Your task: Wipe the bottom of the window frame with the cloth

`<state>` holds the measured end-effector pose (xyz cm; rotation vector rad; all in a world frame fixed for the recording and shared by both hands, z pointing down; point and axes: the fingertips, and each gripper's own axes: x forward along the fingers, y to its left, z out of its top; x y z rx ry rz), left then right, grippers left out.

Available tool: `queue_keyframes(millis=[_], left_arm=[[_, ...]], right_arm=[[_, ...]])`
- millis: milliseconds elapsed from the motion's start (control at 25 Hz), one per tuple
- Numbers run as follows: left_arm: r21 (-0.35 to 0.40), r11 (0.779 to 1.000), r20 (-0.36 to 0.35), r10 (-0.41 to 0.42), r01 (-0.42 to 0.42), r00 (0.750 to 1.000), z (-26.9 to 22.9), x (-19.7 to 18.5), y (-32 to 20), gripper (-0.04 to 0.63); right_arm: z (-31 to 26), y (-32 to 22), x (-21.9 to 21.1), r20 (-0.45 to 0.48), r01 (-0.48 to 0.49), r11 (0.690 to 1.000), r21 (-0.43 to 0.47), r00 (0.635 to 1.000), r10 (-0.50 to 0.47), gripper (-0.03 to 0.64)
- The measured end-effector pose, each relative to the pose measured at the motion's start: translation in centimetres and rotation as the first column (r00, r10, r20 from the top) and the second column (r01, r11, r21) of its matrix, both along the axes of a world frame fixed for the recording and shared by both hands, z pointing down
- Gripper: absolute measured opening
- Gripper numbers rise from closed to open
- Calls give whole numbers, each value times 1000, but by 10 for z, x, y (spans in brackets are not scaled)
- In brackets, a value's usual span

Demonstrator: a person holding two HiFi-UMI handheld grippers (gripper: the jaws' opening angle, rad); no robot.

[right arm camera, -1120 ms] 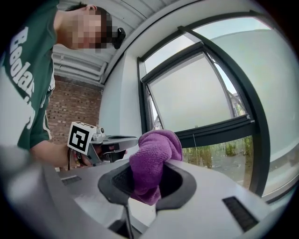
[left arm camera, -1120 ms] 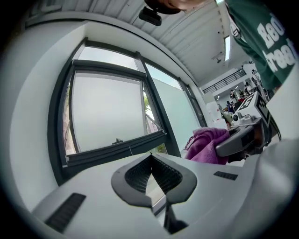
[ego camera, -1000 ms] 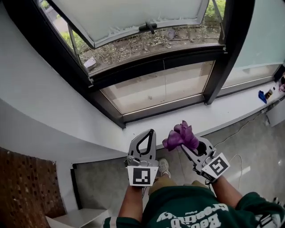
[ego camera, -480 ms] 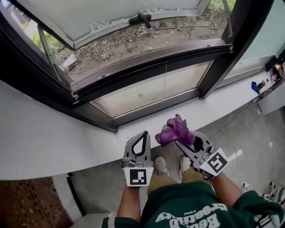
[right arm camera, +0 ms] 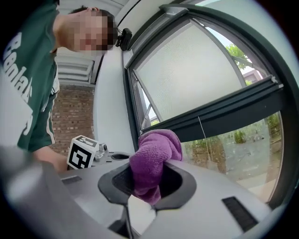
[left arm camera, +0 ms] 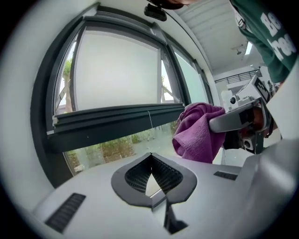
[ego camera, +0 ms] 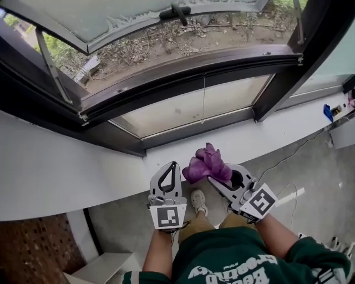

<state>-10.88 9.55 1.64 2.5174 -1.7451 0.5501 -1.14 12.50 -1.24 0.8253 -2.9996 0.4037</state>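
My right gripper [ego camera: 213,178] is shut on a bunched purple cloth [ego camera: 205,164], held up in front of the white sill [ego camera: 166,152]. In the right gripper view the cloth [right arm camera: 152,158] bulges out from between the jaws. My left gripper [ego camera: 168,165] hovers just left of it, shut and empty, its tips meeting [left arm camera: 150,155]. The left gripper view shows the cloth [left arm camera: 197,131] to its right. The dark bottom rail of the window frame [ego camera: 194,69] runs across above both grippers, apart from them; it also shows as the window frame [right arm camera: 224,112].
The window sash [ego camera: 138,16] swings outward, with its handle [ego camera: 175,11] at the top. A fixed glass pane [ego camera: 188,111] sits below the rail. A blue object [ego camera: 328,112] lies on the sill at far right. A cable [ego camera: 288,158] trails on the floor. Brick wall [ego camera: 33,244] at lower left.
Both grippers have drifted a little to the left in the head view, the cloth still gripped. The view has tipped so the window rail looks nearer.
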Motion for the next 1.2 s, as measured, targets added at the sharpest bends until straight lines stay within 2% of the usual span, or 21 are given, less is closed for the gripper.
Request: queue_keyframes(millis=[80,320,440,520,640,760,880,960,1040,1200], left_arm=[[-36,998,12,-48,49,999,13,5,-3,8],[-13,983,32,-185,186,982,31,35,4,8],[-19,978,33,-209,210,977,46,44,4,9],[-26,979,30,-200,201,979,57,42,2,8],[-57,979,16,-193,193,981,84,17,2,9],[-89,977,2,-196,196,981,125,-26,-4,9],[-128,973,-13,-193,190,981,173,-69,-9,8],[-146,973,-35,-183,176,983,209,-92,-12,9],[-157,972,-44,-181,172,982,242,-112,-18,9],[-151,971,-20,-190,185,982,294,-149,-30,9]], right_arm=[[9,0,9,2,43,999,16,999,-43,99],[37,-4,63,26,122,992,-17,992,-121,100],[57,-6,76,44,149,987,-60,988,-147,100],[66,-5,70,53,167,983,-71,985,-163,100],[82,-1,39,59,194,977,-89,980,-190,100],[119,-6,-7,39,178,974,-140,984,-174,100],[170,-15,-58,33,106,973,-205,994,-101,100],[204,-24,-96,7,81,974,-214,997,-81,100],[245,-29,-134,-32,87,971,-222,995,-97,100],[325,-41,-198,-66,119,966,-231,988,-138,98]])
